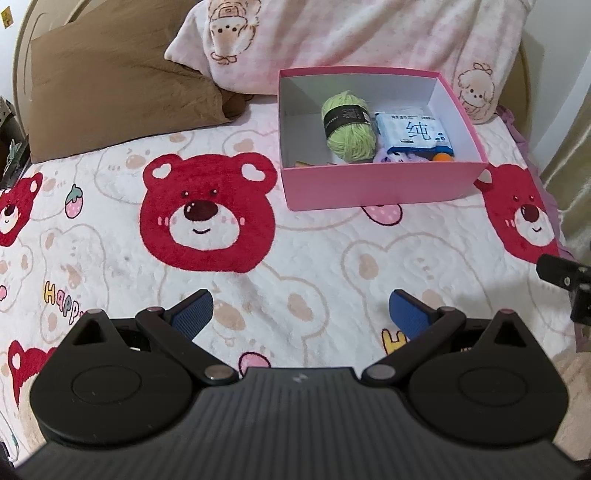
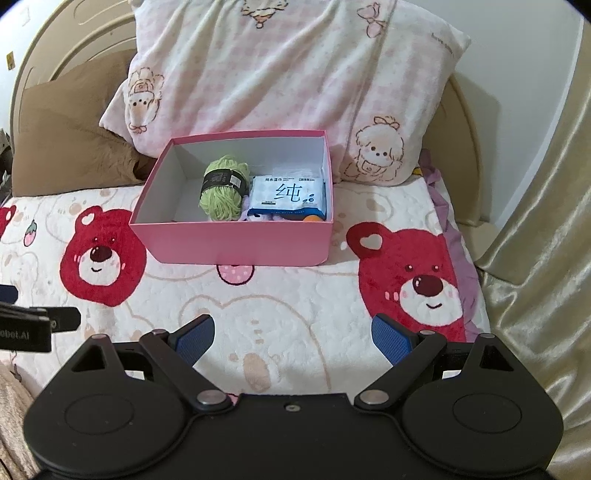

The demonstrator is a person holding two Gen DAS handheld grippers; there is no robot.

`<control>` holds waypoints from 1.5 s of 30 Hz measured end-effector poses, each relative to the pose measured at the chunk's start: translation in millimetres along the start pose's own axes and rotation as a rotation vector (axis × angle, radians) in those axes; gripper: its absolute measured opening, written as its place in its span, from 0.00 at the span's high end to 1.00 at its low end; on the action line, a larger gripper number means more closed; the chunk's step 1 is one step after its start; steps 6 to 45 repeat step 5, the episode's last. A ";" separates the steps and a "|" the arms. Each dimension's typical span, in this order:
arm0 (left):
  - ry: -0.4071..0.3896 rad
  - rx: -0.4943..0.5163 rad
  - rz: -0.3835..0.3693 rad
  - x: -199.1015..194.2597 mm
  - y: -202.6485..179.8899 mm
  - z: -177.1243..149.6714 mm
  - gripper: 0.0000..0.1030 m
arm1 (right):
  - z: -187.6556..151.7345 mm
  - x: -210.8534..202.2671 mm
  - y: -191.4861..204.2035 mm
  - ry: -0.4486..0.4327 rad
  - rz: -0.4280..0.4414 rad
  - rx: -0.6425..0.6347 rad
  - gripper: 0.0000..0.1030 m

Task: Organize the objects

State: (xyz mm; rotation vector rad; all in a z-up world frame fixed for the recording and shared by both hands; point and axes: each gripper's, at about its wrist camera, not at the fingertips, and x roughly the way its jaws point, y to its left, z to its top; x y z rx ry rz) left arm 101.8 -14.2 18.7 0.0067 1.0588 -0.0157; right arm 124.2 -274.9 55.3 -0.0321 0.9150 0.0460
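With both grippers hanging empty over the bedspread, sorting looks close to finished, judging from what lies where. Far left: brown pillow (image 1: 110, 85) against the headboard, not part of the job as far as I can tell. Left gripper (image 1: 301, 314) sits near the camera, fingers spread wide apart, nothing between the blue pads (image 1: 194, 314). Bear-print blanket (image 1: 207, 218) under it carries no loose items that either view shows. Centre to right, far side: pink box (image 1: 376, 184), open top, resting on the blanket just in front of the pink-and-white pillow (image 1: 332, 33). Inside, left to right: green yarn ball (image 1: 349, 127) with a black paper band, white and blue wet wipes pack (image 1: 412, 134) touching it, then at the near wall a purple fuzzy item (image 1: 393, 158) and an orange object (image 1: 443, 158), both mostly hidden. Left part of the box floor is bare. Right gripper (image 2: 293, 338) also hovers near, fingers wide apart, holding nothing.

What remains, if anything, is outside the frames. Readable writing: "纯" large on the wipes pack, smaller lines illegible; "HAPPY" partly seen on the blanket; "obot.AI" on the left gripper's side in the right wrist view. Yarn band text too small.
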 end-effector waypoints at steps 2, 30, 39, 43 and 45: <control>-0.001 0.002 0.001 -0.3 -0.6 -0.4 0.00 | -0.4 0.5 -1.6 0.004 0.006 0.008 0.09; 0.002 -0.003 0.001 -0.4 -1.2 -1.0 0.00 | -1.4 0.6 -1.4 0.005 0.003 0.007 0.09; 0.002 -0.003 0.001 -0.4 -1.2 -1.0 0.00 | -1.4 0.6 -1.4 0.005 0.003 0.007 0.09; 0.002 -0.003 0.001 -0.4 -1.2 -1.0 0.00 | -1.4 0.6 -1.4 0.005 0.003 0.007 0.09; 0.002 -0.003 0.001 -0.4 -1.2 -1.0 0.00 | -1.4 0.6 -1.4 0.005 0.003 0.007 0.09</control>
